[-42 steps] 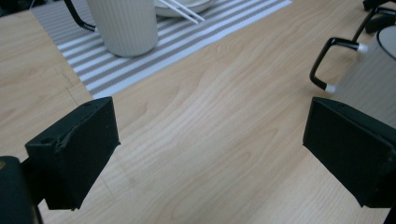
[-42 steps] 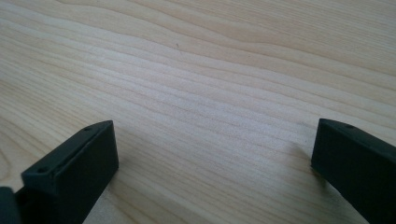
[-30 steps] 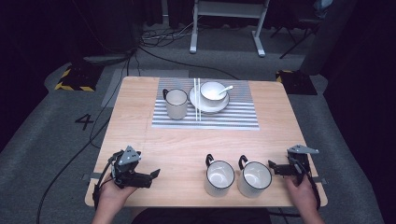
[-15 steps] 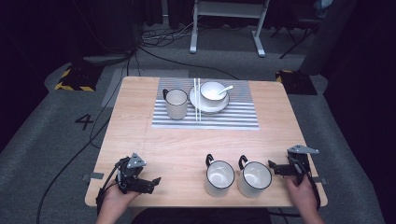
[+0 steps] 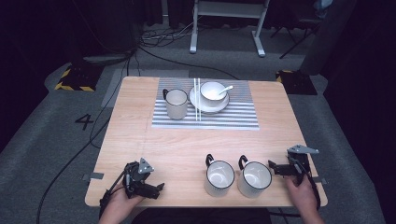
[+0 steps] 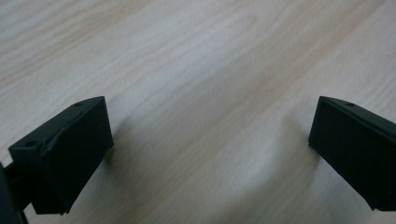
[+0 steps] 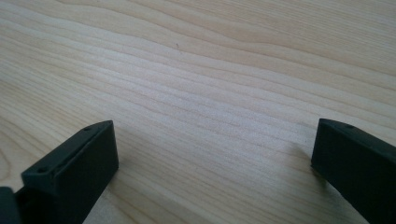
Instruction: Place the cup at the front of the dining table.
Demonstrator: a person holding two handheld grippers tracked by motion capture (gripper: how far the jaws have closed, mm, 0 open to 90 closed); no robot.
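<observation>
Both grippers sit wide open and empty on the table (image 5: 187, 140). The right gripper (image 5: 280, 169) rests just beside a mug (image 5: 254, 178); a careless sweep could knock it into its neighbouring mug (image 5: 219, 177). The left gripper (image 5: 152, 189) has nothing near.

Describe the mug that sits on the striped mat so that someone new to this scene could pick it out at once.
On the far half of the wooden table lies a grey striped mat. The mug stands at its left end, left of the chopsticks and the bowl on a plate. Unlike the two mugs near the front edge, it stands alone on the mat.

Dark room, grey carpet floor (image 5: 56, 140), trailing cables (image 5: 154, 39).
</observation>
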